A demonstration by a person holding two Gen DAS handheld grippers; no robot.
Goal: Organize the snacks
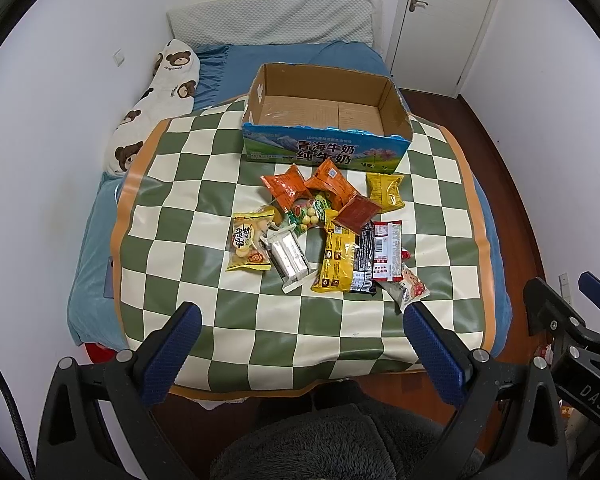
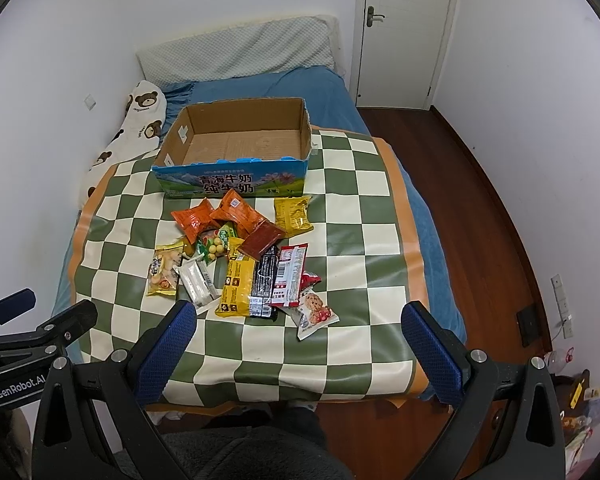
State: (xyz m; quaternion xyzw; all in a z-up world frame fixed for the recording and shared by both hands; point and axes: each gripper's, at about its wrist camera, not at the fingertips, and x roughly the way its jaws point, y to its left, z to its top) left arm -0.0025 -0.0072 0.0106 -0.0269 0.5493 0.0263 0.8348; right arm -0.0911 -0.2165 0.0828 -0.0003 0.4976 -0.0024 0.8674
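A pile of several snack packets (image 1: 324,232) lies on the green-and-cream checkered mat (image 1: 188,216), orange, yellow, red, black and white ones; it also shows in the right wrist view (image 2: 244,264). Behind it stands an empty cardboard milk box (image 1: 324,120) with a blue printed front, open at the top, also in the right wrist view (image 2: 236,148). My left gripper (image 1: 300,320) is open and empty, held above the mat's near edge. My right gripper (image 2: 300,320) is open and empty, beside the left one, which shows at the left edge (image 2: 32,320).
The mat covers a bed with a blue sheet (image 1: 92,256). A bear-print pillow (image 1: 160,96) lies along the left wall and a grey pillow (image 1: 272,16) at the head. A white door (image 2: 408,28) and wooden floor (image 2: 480,216) are to the right.
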